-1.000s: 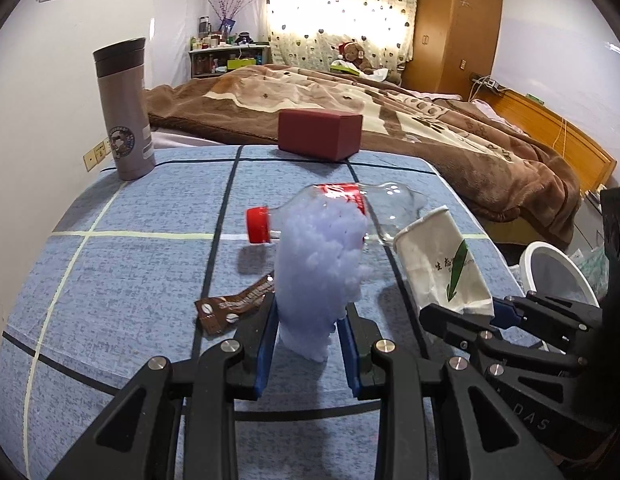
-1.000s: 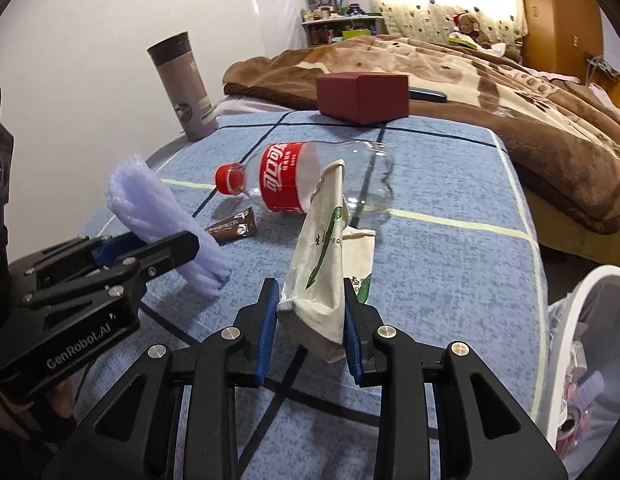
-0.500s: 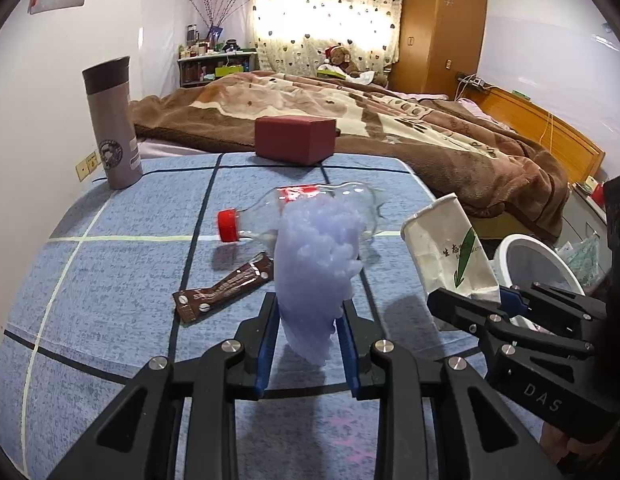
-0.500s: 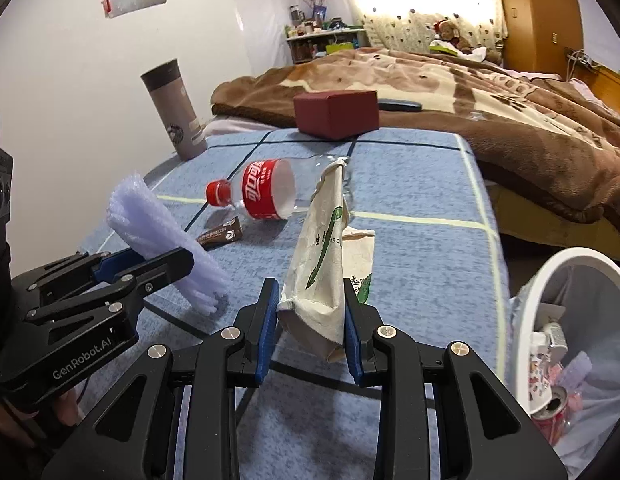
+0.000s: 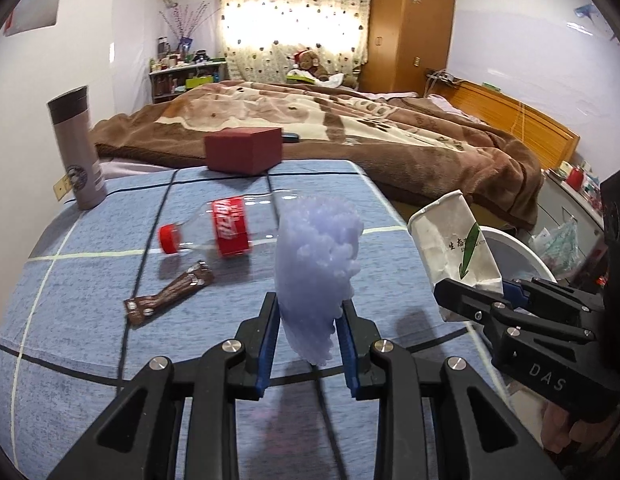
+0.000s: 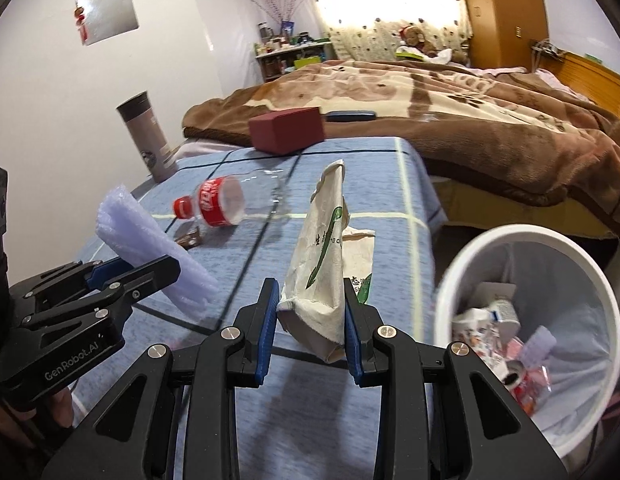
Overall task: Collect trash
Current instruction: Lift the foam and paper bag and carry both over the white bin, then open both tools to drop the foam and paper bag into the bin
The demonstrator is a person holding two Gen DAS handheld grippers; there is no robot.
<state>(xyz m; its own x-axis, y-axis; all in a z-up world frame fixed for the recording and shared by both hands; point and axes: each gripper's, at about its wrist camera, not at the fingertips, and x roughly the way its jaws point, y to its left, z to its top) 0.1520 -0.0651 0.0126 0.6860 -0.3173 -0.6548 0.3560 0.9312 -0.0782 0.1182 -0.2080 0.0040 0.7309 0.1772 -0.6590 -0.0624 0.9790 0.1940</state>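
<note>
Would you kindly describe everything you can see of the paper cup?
The paper cup is white, with a green arrow-like mark and dark printed characters. It is crushed nearly flat and creased, its base crumpled. The right gripper holds it by the base end, blue pads pressing both sides, with the flattened mouth pointing up and away. It hangs above the blue tablecloth, touching nothing else.

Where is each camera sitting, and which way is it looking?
Left wrist: sits on the left gripper, looking forward and down over the blue table; its fingers clamp purple foam.
Right wrist: sits on the right gripper, facing the table and white bin; it clamps a crushed paper cup.
Shared: plastic bottle, red box, thermos.
</note>
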